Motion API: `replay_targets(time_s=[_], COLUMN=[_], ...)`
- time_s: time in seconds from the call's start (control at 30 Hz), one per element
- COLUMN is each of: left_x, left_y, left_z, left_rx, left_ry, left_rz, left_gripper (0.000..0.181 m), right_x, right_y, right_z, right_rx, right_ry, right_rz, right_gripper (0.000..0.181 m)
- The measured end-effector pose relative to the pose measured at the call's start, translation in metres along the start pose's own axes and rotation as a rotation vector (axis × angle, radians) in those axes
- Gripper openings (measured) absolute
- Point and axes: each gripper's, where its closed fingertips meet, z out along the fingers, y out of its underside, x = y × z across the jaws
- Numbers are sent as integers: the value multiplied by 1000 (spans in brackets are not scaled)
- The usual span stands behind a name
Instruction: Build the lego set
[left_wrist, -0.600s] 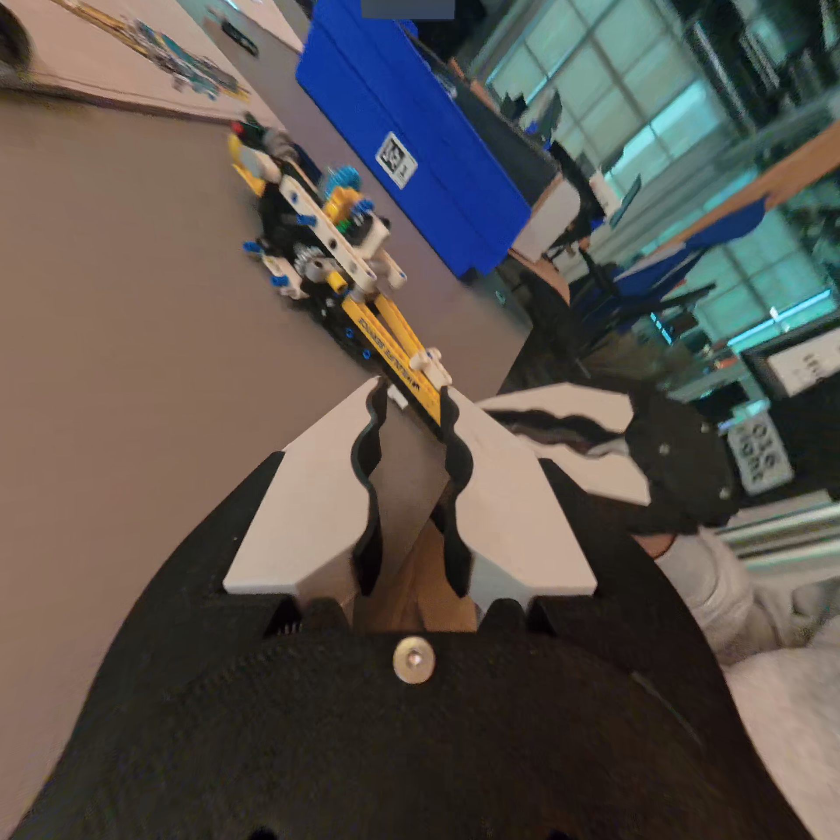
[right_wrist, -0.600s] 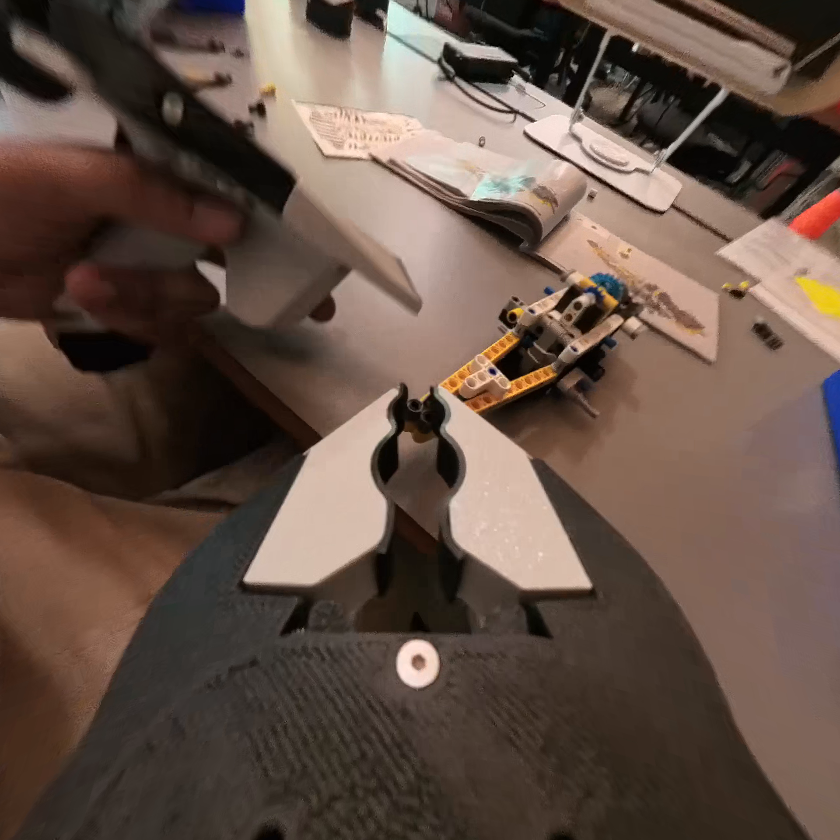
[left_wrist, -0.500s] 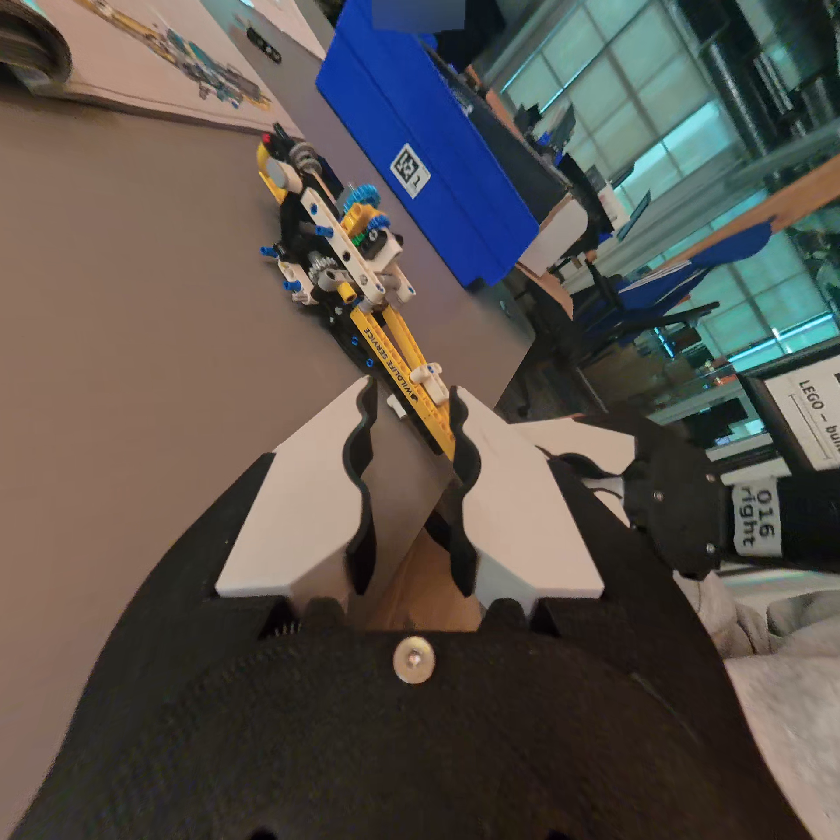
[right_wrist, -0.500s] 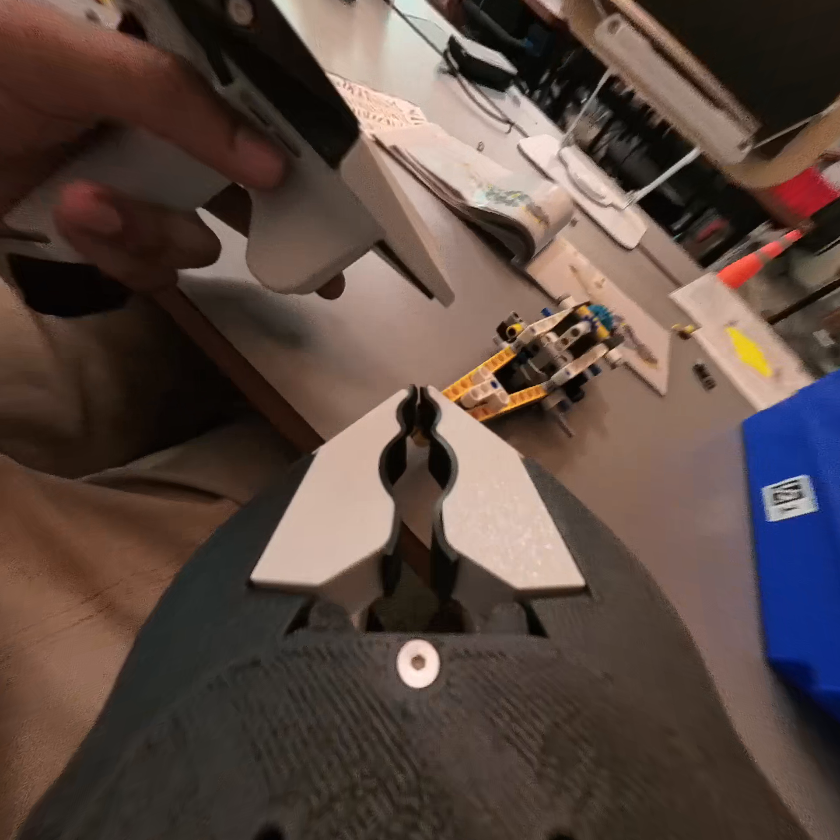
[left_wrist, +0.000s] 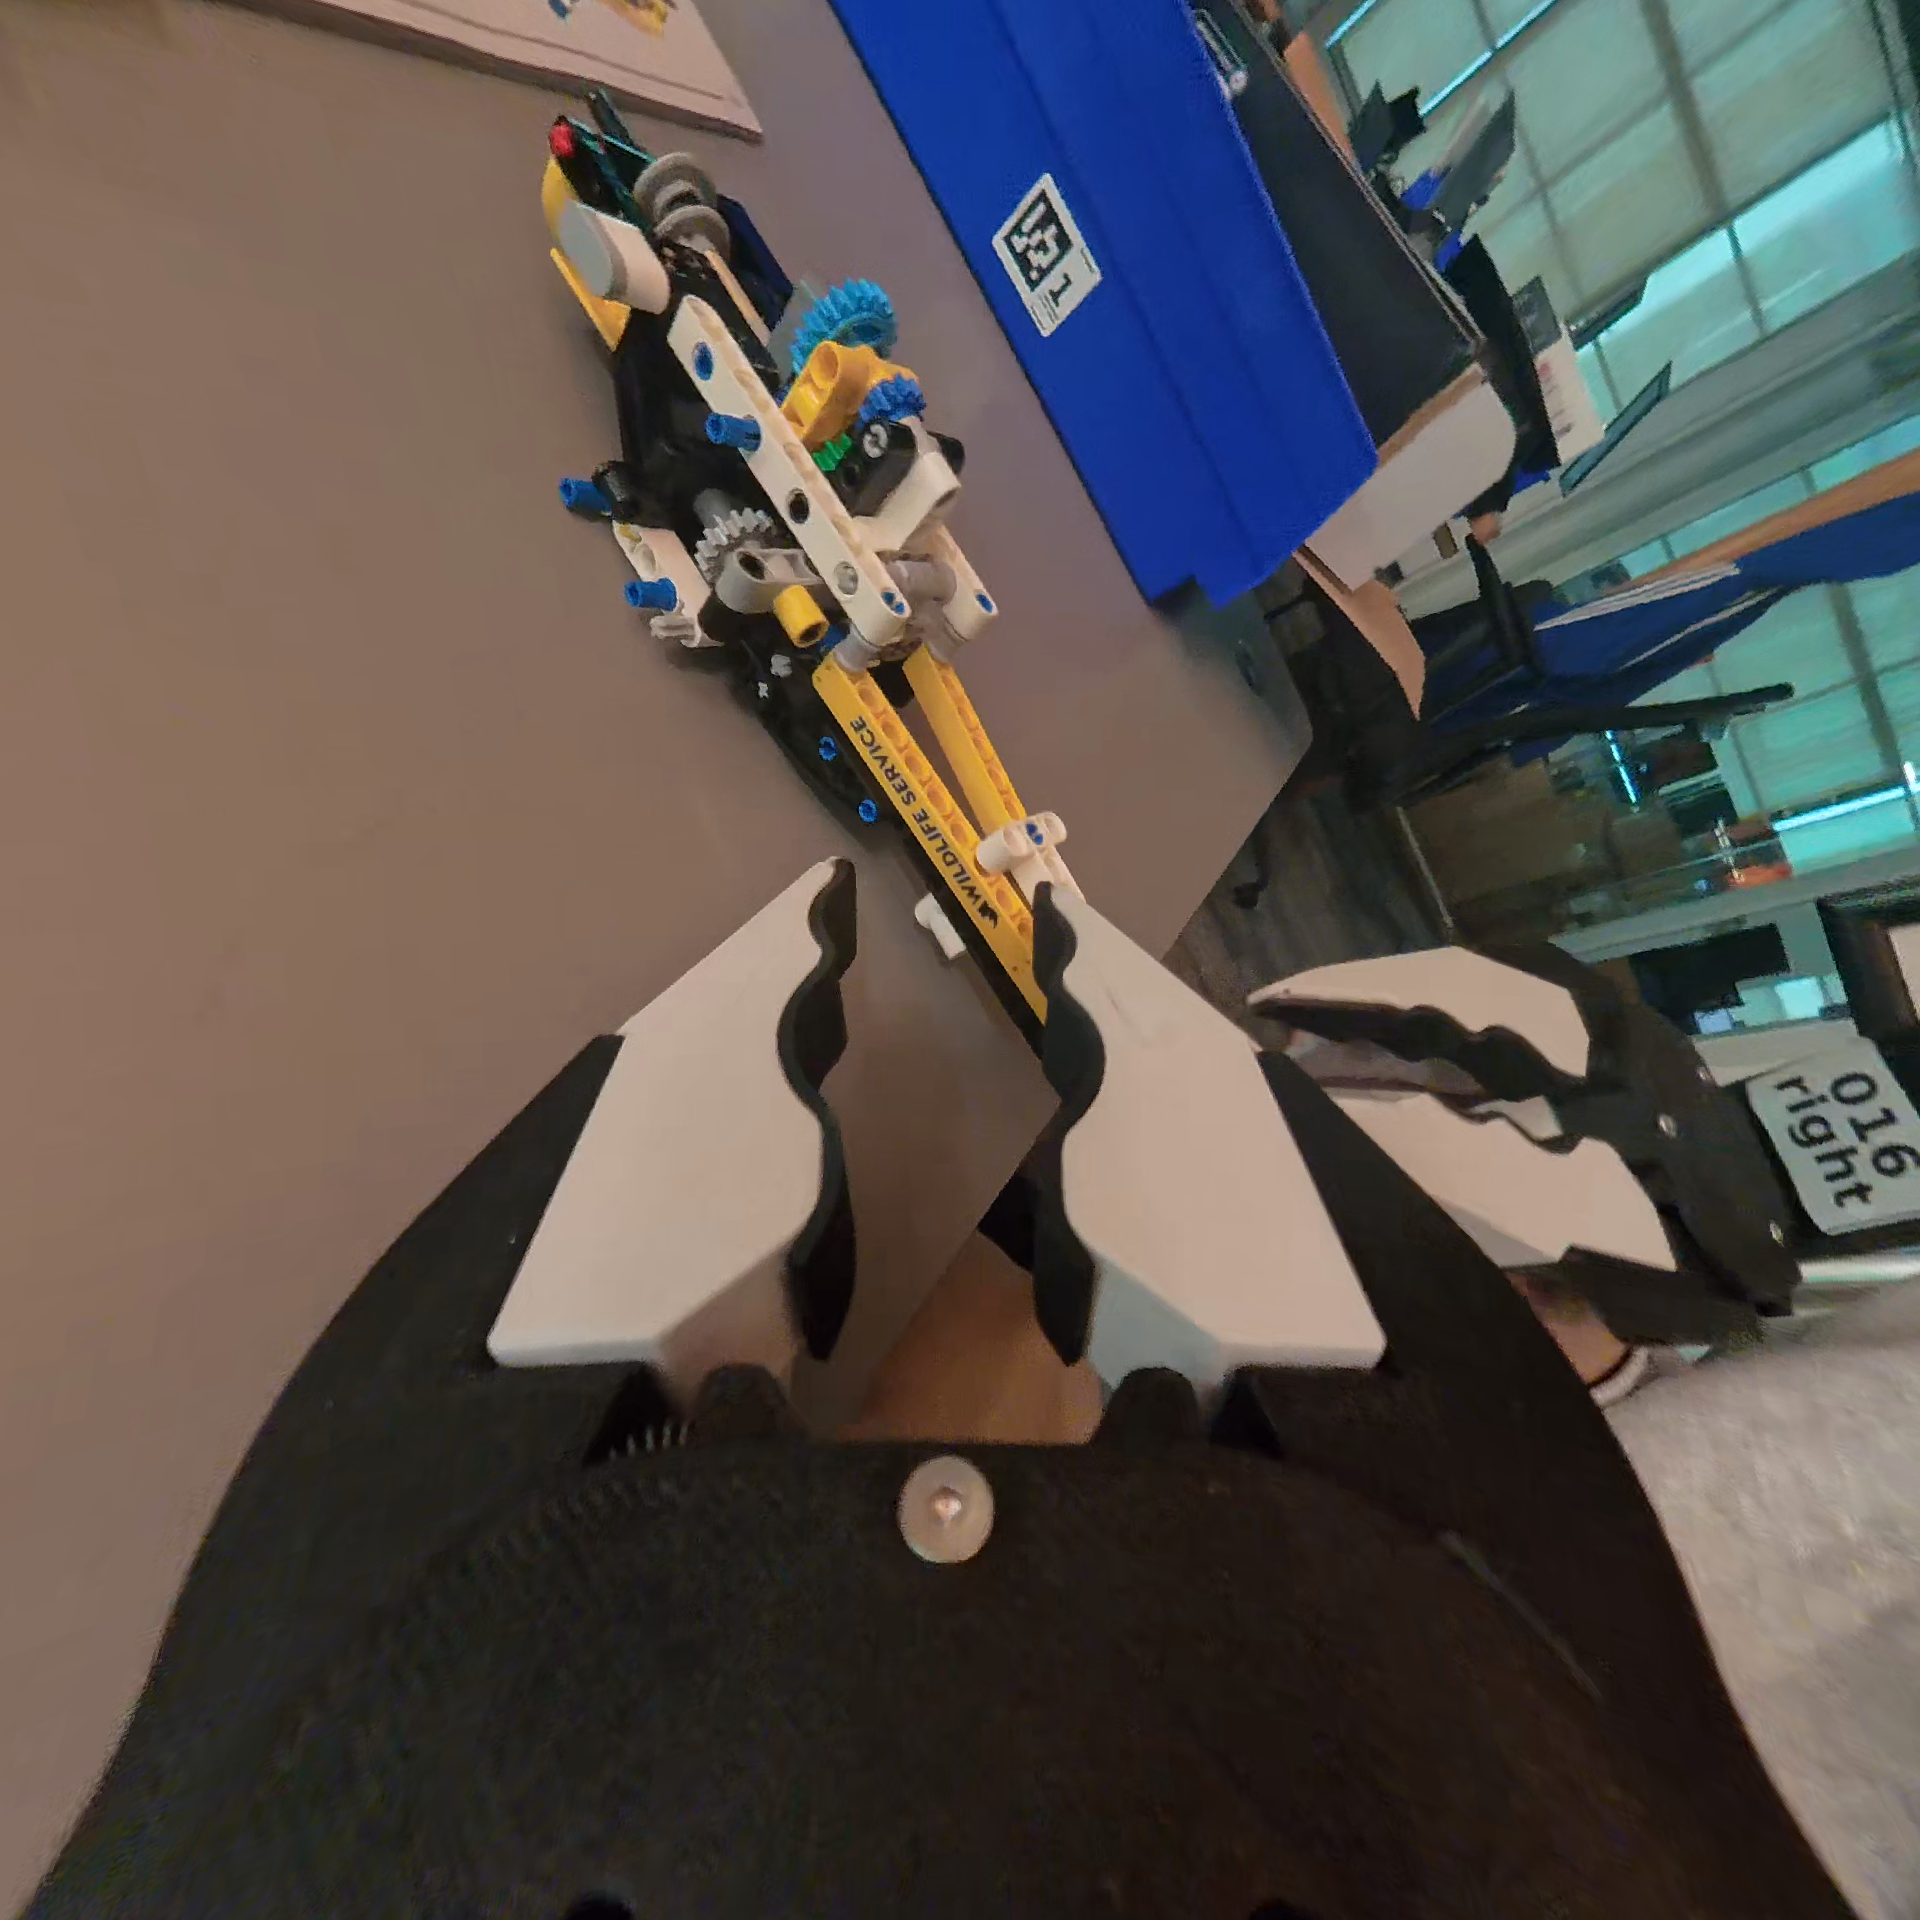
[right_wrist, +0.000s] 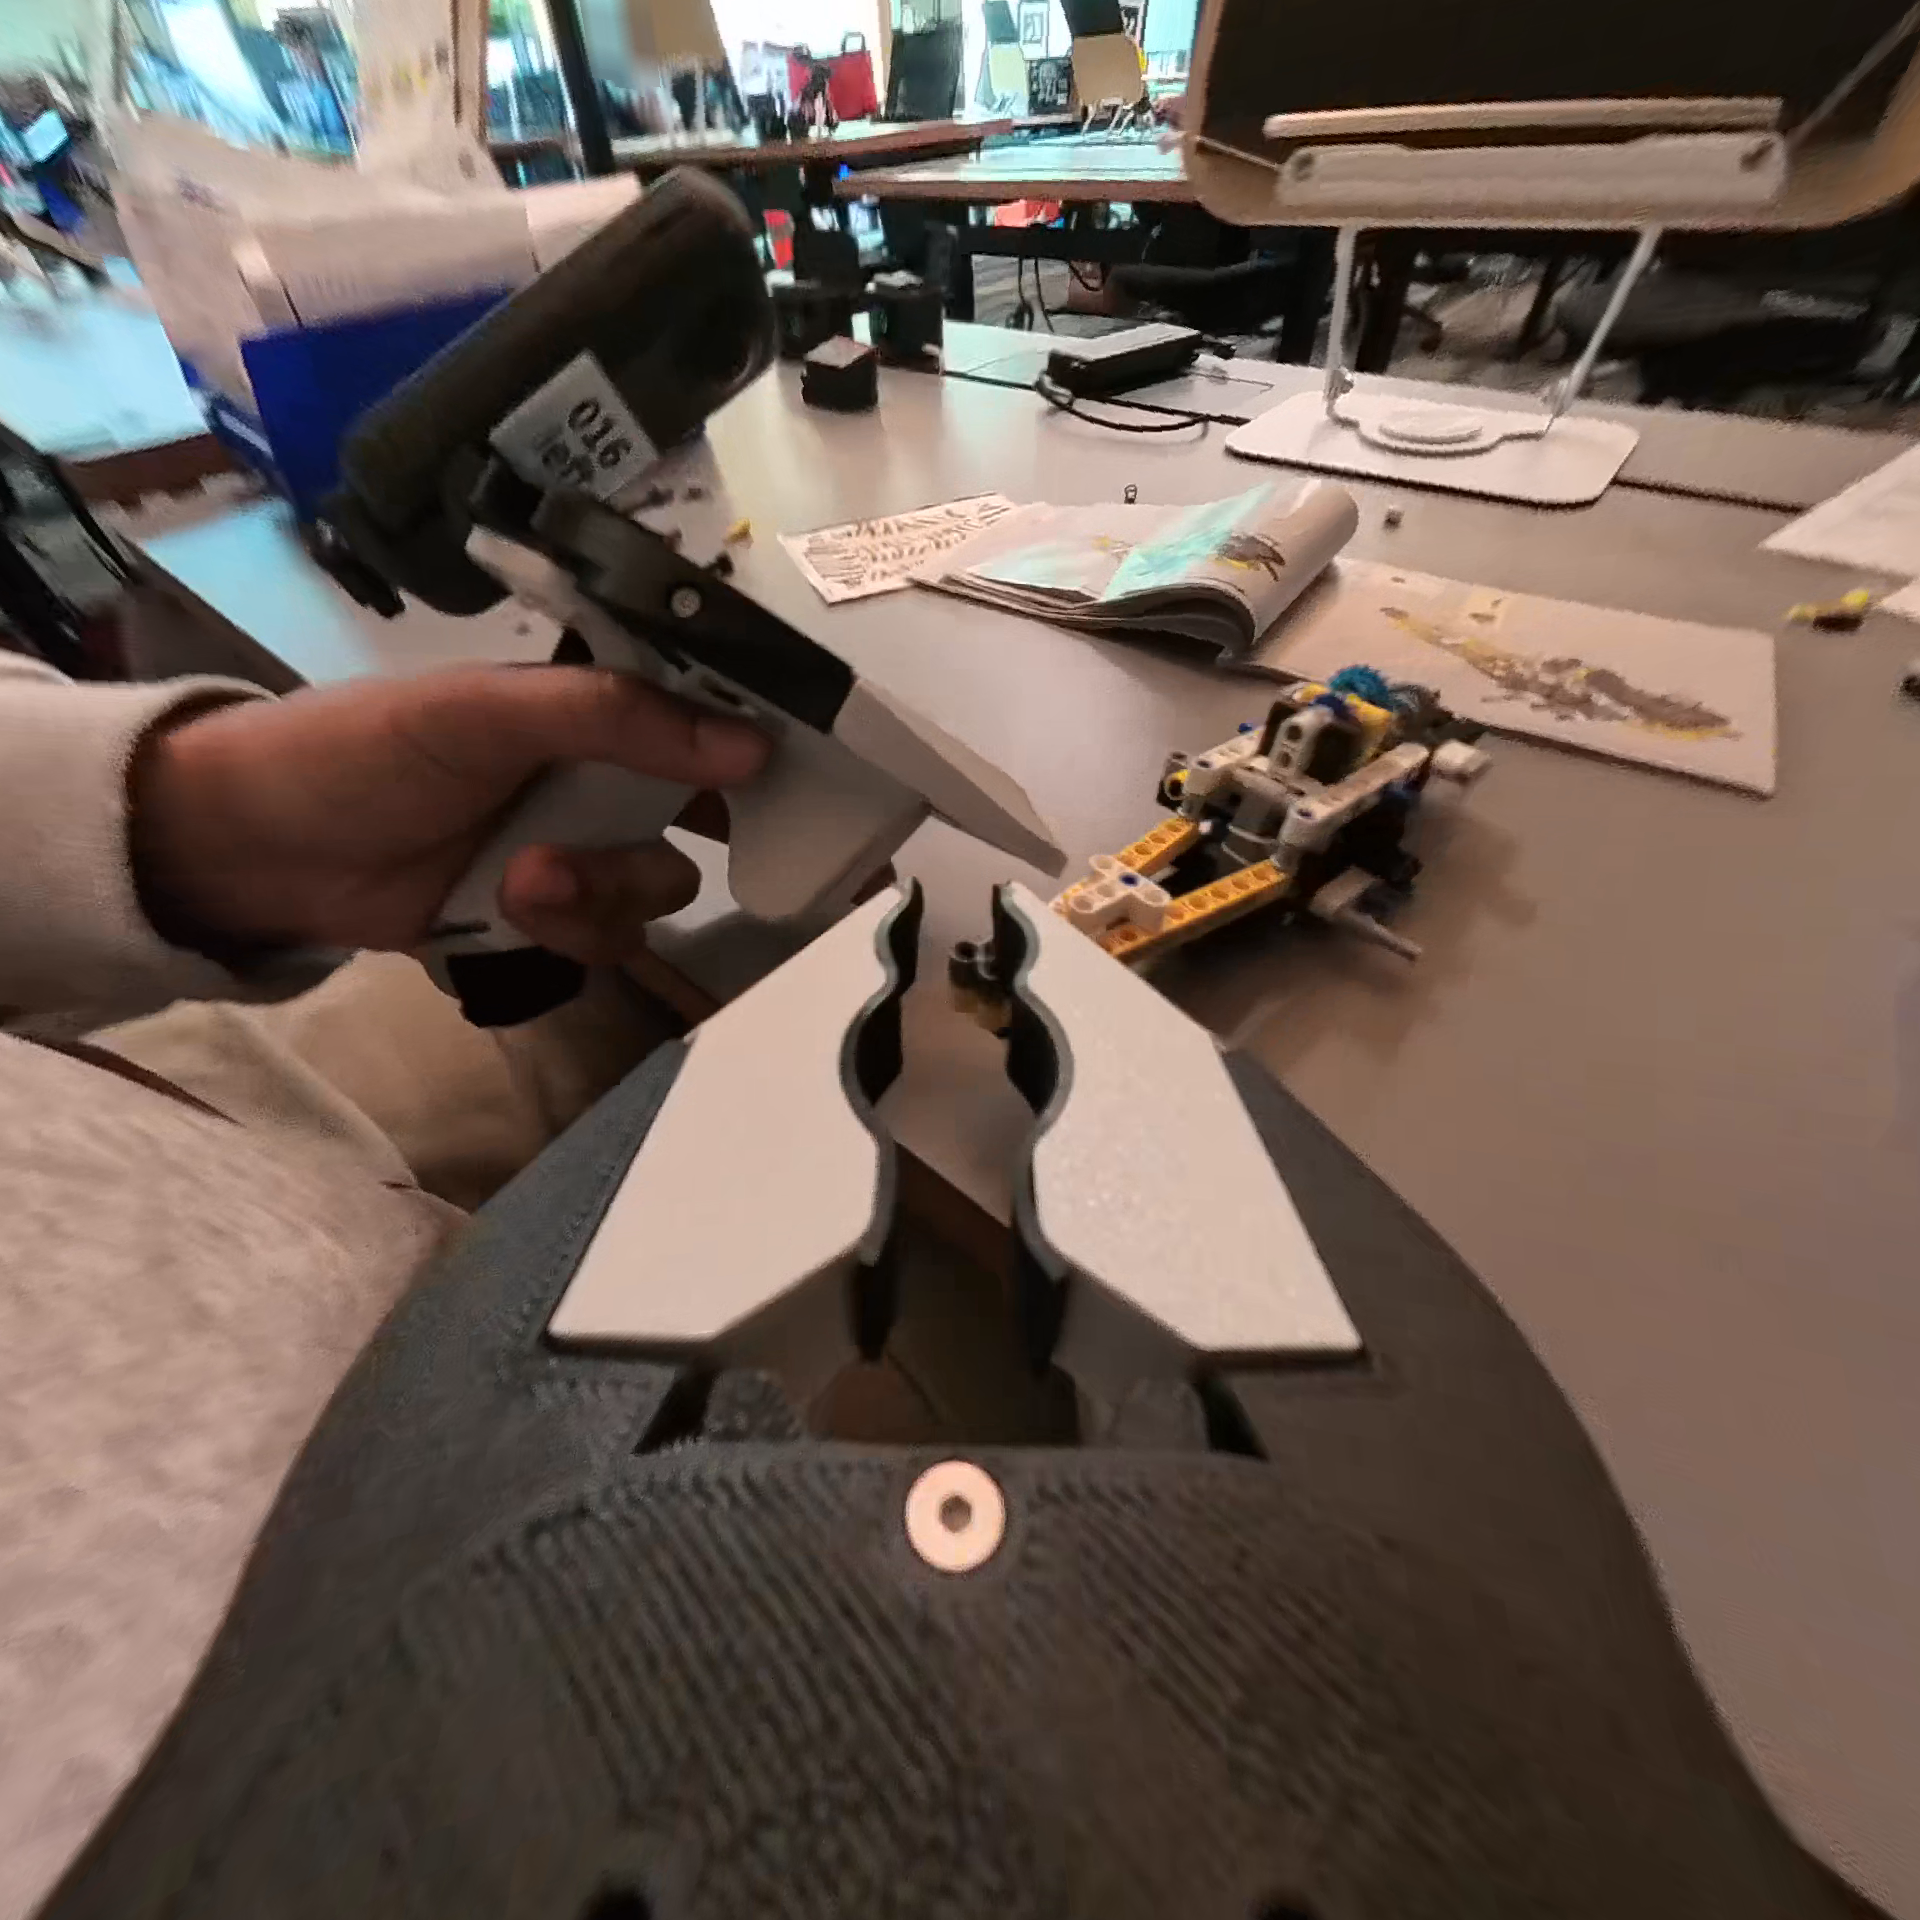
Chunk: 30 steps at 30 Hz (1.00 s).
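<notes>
The partly built lego model (left_wrist: 810, 499), with yellow beams, white beams and blue gears, lies on the grey table (left_wrist: 260, 623). It also shows in the right wrist view (right_wrist: 1288, 821). My left gripper (left_wrist: 940, 894) is open and empty, with its right fingertip just at the near end of the yellow beams. My right gripper (right_wrist: 956, 896) has its jaws a little apart. A small black and yellow piece (right_wrist: 977, 971) rests against its right finger, with a gap to the left finger. The right gripper (left_wrist: 1455, 1091) also shows beside the left one, off the table edge.
A blue bin (left_wrist: 1143, 312) stands just past the model. An open instruction booklet (right_wrist: 1143, 571), a printed sheet (right_wrist: 1558, 675), a white stand base (right_wrist: 1434, 436) and small loose parts lie farther back. A hand (right_wrist: 416, 790) holds the left gripper (right_wrist: 997, 831).
My right gripper's jaws have parted; they were shut on the small piece before. The right view has swung and levelled. The left gripper has edged closer to the model's yellow beams.
</notes>
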Motion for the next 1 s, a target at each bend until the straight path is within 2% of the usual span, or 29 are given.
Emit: replay_targets(time_s=[0.1, 0.2, 0.37, 0.4, 0.47, 0.63, 0.77, 1.0], left_x=[-4, -1, 4, 5, 4, -5, -1, -9], left_y=[-2, -4, -2, 1, 7, 16, 19, 8], left_z=[-2, -1, 10, 14, 22, 32, 31, 18], left_rx=[7, 13, -41, -72, -119, -216, -239, -123], left_ry=[-61, -116, -220, -230, -272, -396, -371, -288], left_rz=[22, 45, 42, 21, -17, 6, -35, -177], left_gripper=[33, 36, 46, 53, 56, 56, 34, 29], right_x=[19, 39, 32, 32, 33, 33, 34, 27], right_y=[2, 8, 48, 57, 67, 55, 53, 54], right_z=[-11, -14, -2, 0, 0, -5, -8, -8], right_rx=[8, -16, -201, -247, -292, -201, -172, -174], right_ry=[-7, 47, -52, -64, -84, -156, -195, -233], right_rz=[101, 89, 114, 107, 101, 172, 242, 237], right_gripper=[11, 15, 38, 38, 38, 40, 39, 37])
